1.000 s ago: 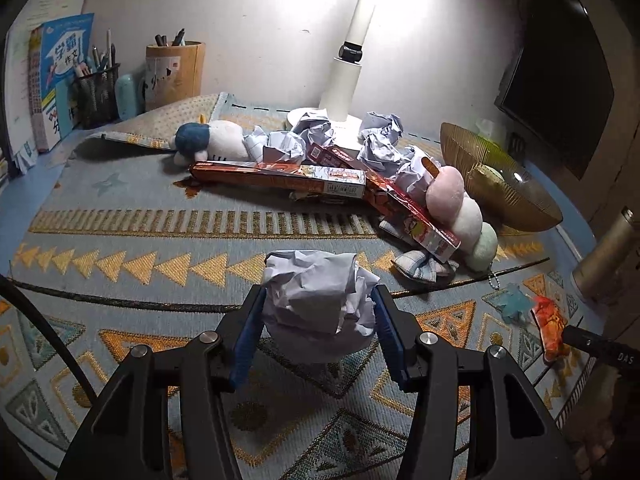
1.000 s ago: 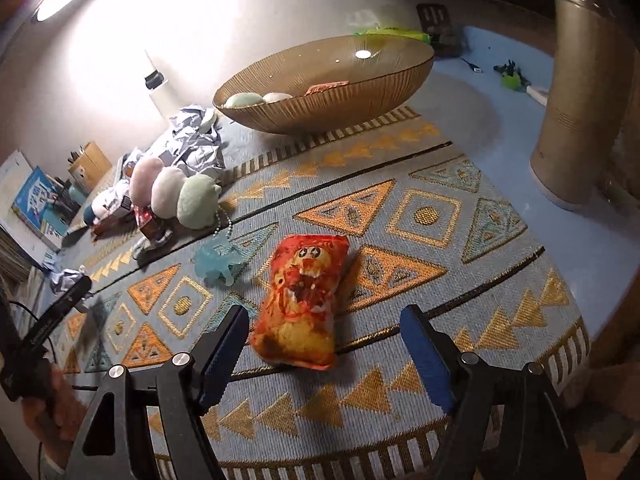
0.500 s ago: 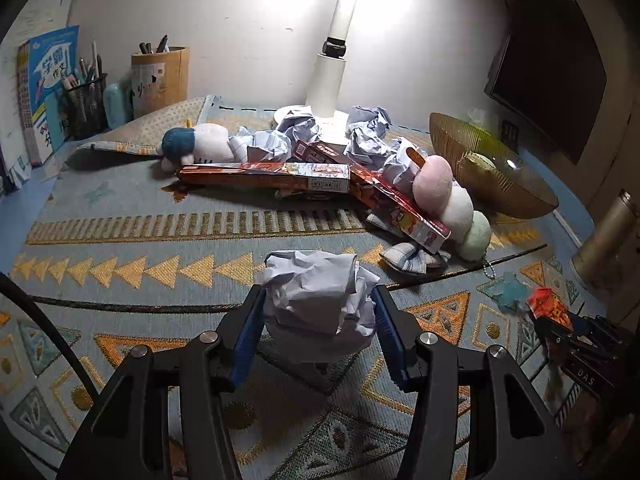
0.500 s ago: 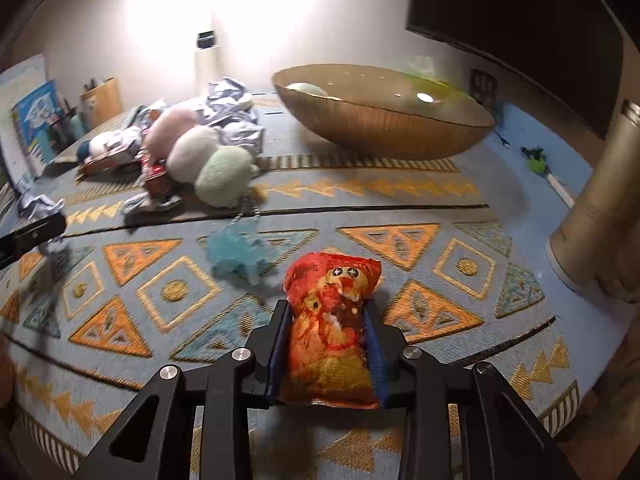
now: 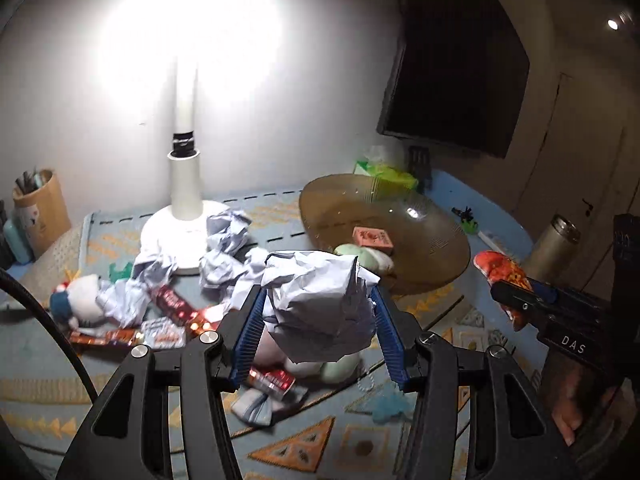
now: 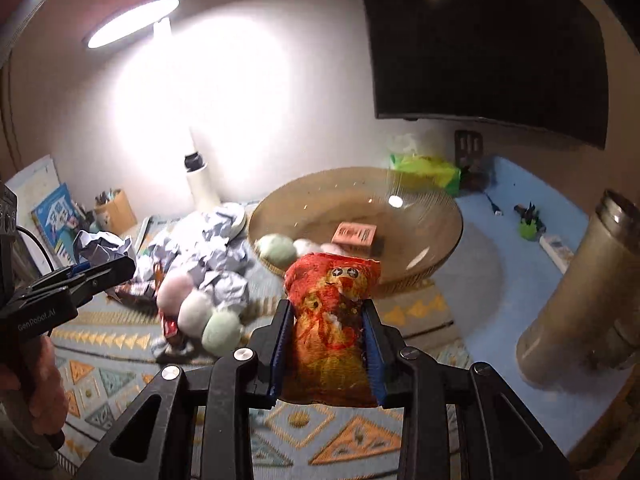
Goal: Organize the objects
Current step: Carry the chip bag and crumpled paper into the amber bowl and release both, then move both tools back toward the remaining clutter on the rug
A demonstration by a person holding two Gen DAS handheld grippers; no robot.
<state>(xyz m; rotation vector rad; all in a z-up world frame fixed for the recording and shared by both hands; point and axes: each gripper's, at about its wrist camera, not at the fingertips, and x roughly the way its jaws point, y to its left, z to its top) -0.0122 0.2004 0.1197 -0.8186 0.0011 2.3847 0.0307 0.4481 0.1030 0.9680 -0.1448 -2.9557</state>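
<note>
My left gripper point(image 5: 318, 320) is shut on a crumpled white paper ball point(image 5: 320, 300) and holds it in the air above the patterned mat. My right gripper point(image 6: 328, 336) is shut on an orange snack bag point(image 6: 334, 320) and holds it up in front of the brown woven bowl point(image 6: 424, 248). The bowl holds a small orange box point(image 6: 354, 236) and pale plush balls point(image 6: 276, 250). The snack bag also shows at the right of the left wrist view point(image 5: 500, 272), and the paper ball at the left of the right wrist view point(image 6: 100, 246).
A pile of crumpled papers point(image 5: 224, 248), red boxes point(image 5: 176, 304) and plush toys point(image 6: 200, 312) lies between the white lamp base point(image 5: 184, 216) and the bowl. A metal flask point(image 6: 592, 300) stands at the right. A pen holder point(image 5: 40, 208) stands at the back left.
Both grippers have risen well above the mat with their loads and moved toward the bowl. One second ago the right gripper was open around the snack bag; it closed on it.
</note>
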